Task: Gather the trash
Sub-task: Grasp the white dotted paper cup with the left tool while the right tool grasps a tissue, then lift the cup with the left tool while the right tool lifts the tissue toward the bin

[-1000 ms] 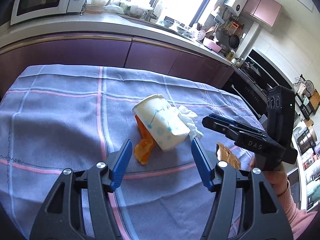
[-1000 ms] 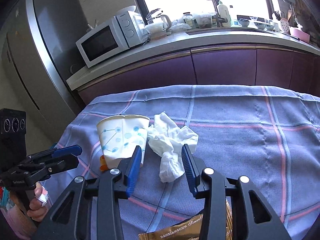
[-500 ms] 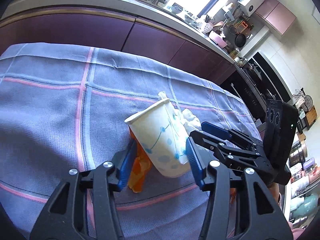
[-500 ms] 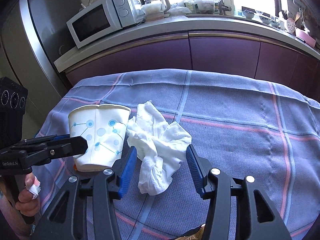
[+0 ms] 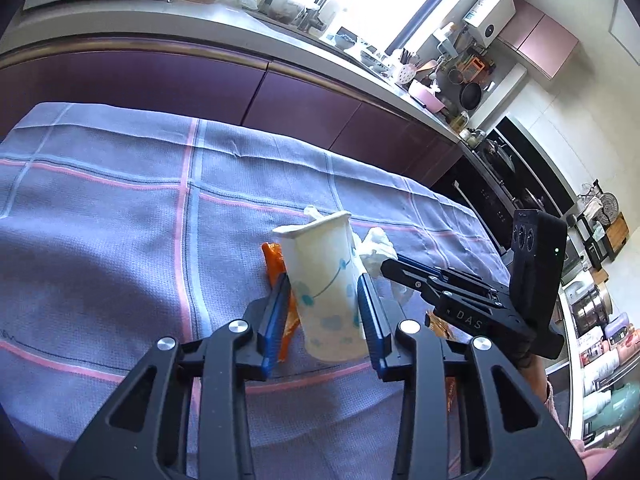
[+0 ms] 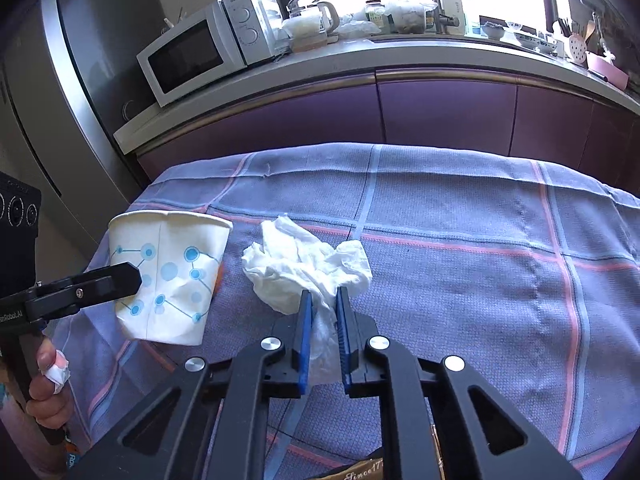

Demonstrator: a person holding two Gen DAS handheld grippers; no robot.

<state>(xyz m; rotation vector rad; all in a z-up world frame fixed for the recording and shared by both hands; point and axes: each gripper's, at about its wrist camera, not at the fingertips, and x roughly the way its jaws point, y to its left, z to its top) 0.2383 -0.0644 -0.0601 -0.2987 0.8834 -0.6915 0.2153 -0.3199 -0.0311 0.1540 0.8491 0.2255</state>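
At the far left of the right wrist view, a hand (image 6: 46, 392) with a bandaged fingertip held the left gripper (image 5: 324, 300), whose side bore the partly cut-off writing "enRobot.AI"; its fingers (image 5: 276, 316) were closing on the paper cup (image 5: 326, 280), pressed against both of its sides and pinching the rim into an oval; an orange wrapper (image 5: 273, 262) lay on the checked cloth (image 5: 120, 240) just left of the cup; to the right, the right gripper (image 6: 322, 320), marked "DAS" in the left wrist view, was closing with its narrow fingers (image 6: 305, 332) clamping the crumpled white tissue (image 6: 296, 264); at the bottom edge a brown packet (image 6: 366, 474) showed "Since17"; a white microwave (image 6: 204, 48) stood on the counter (image 6: 360, 60) behind.
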